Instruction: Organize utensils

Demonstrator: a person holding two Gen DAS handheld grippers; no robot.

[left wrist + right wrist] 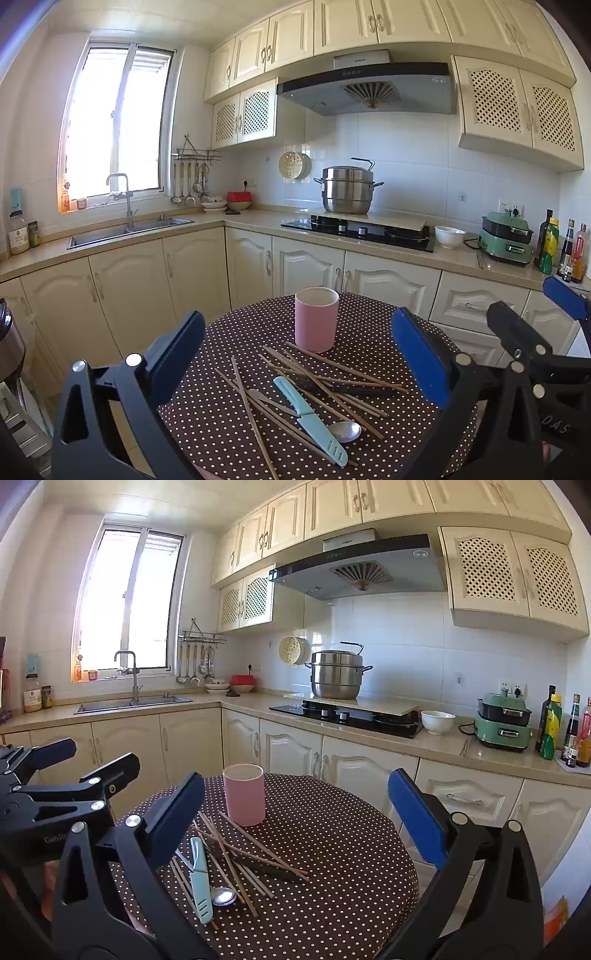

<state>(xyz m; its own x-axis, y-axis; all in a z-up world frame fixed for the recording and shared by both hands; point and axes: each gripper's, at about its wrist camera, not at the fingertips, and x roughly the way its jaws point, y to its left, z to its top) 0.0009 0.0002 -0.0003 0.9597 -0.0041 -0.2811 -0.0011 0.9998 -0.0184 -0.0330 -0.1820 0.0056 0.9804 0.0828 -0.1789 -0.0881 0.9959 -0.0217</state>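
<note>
Both the left gripper [297,347] and right gripper [295,812] stand spread wide, holding nothing. Chopsticks [332,376], a knife [306,417] and a spoon [345,431] lie heaped before a pink cup [316,319] on the dotted table [229,417].

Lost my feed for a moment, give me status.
Left gripper and right gripper open, empty. Chopsticks, knife, spoon piled before the upright pink cup. Nothing blocking.

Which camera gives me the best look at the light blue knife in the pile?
Left wrist view: the light blue knife lies centred between the open jaws, its whole length visible across the chopsticks. In the right wrist view the knife sits low left, foreshortened, close beside that gripper's left finger.
</note>
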